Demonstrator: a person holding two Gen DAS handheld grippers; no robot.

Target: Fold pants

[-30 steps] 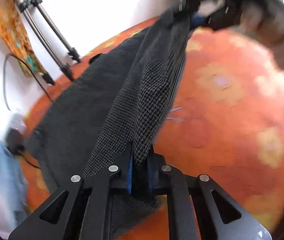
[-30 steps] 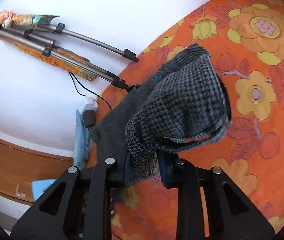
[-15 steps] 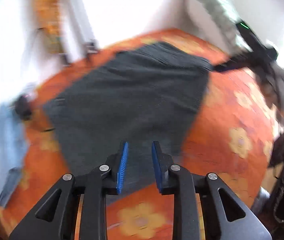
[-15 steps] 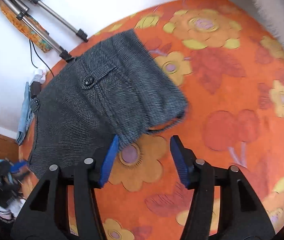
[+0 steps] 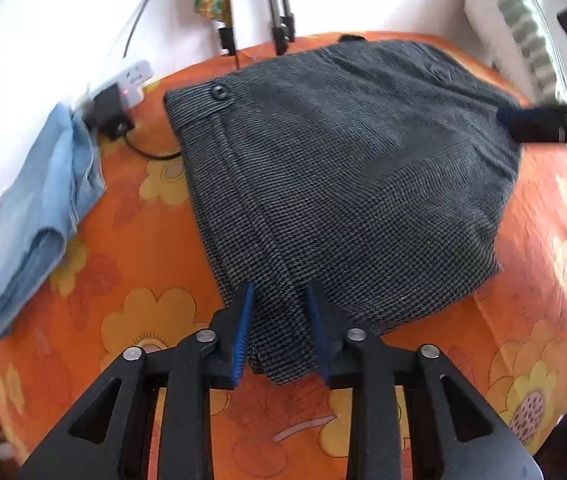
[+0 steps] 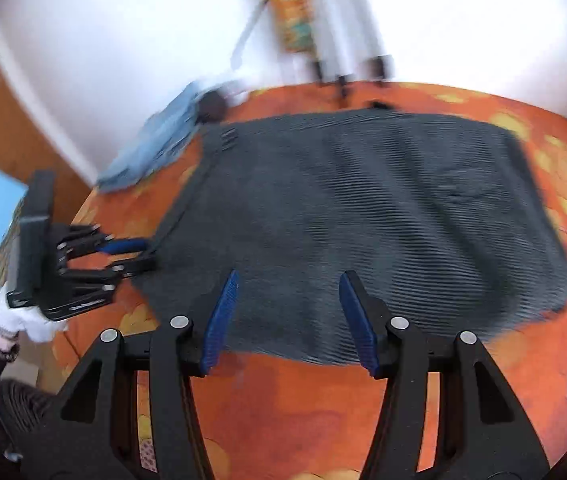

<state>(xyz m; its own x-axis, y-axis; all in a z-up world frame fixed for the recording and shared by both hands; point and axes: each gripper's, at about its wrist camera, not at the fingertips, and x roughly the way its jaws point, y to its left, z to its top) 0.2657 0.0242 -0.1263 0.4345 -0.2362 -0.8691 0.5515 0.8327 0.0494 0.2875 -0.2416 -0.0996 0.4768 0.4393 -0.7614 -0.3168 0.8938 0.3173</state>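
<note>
The dark grey checked pants (image 5: 343,168) lie folded flat on the orange flowered bedspread (image 5: 131,312); their button and waistband sit at the far left. My left gripper (image 5: 279,292) hangs over the near corner, its jaws opening. Fabric lies between the blue pads, which do not press it. In the right wrist view the pants (image 6: 363,208) are motion-blurred, and the left gripper (image 6: 145,255) meets their left edge. My right gripper (image 6: 289,280) stands open above the near edge, holding nothing. From the left wrist view, the right gripper (image 5: 523,120) shows blurred at the pants' right edge.
Folded blue jeans (image 5: 43,200) lie at the bed's left edge beside a power adapter with cable (image 5: 111,108). Tripod legs (image 5: 279,0) lean on the white wall behind. A striped pillow (image 5: 523,20) sits far right. A person's sleeve (image 6: 3,320) holds the left gripper.
Both grippers let go of the lifted pants, which now lie flat and folded. The left gripper has come down to the near corner; the right has swung across above the near edge.
</note>
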